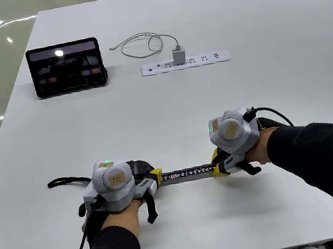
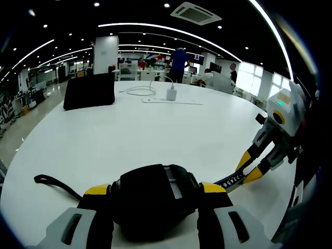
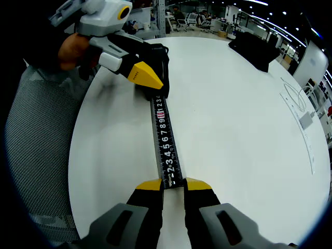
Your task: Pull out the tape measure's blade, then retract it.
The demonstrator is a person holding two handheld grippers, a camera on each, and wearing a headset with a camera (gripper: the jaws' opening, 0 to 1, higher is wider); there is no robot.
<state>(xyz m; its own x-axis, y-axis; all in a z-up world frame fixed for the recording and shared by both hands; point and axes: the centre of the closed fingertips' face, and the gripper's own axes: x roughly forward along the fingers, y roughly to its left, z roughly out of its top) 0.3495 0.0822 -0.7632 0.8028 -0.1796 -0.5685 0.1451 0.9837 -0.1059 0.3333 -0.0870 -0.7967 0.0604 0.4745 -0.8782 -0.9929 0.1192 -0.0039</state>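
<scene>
My left gripper (image 2: 155,189) is clamped across the chunky black plastic tape measure case (image 2: 155,205). Its yellow jaw tips press on both sides of the case, which sits on the white counter (image 1: 172,117) close to the near edge. My right gripper (image 3: 172,184) is pinched shut on the very tip of the black metal blade with white numerals (image 3: 165,140). A short length of blade is out, lying flat along the near edge between my two grippers. I read this as the pull-out step, early on, with the retraction not yet begun.

Now the risks. My right jaws have only a thin bite on the tip. If it slips, the spring should whip the blade straight back into the case. If I pull off-line, the case could twist or skid in my left jaws. If I lift the tip too high, the blade may buckle. The black wrist strap (image 1: 62,182) trails toward the left edge and could drag.

The case is the one holder here. The rest of the blade is presumably coiled inside it, hidden, so I can't tell how much remains.

The dark tablet (image 1: 67,67) and the white power strip (image 1: 185,63) sit well apart, toward the far edge.
</scene>
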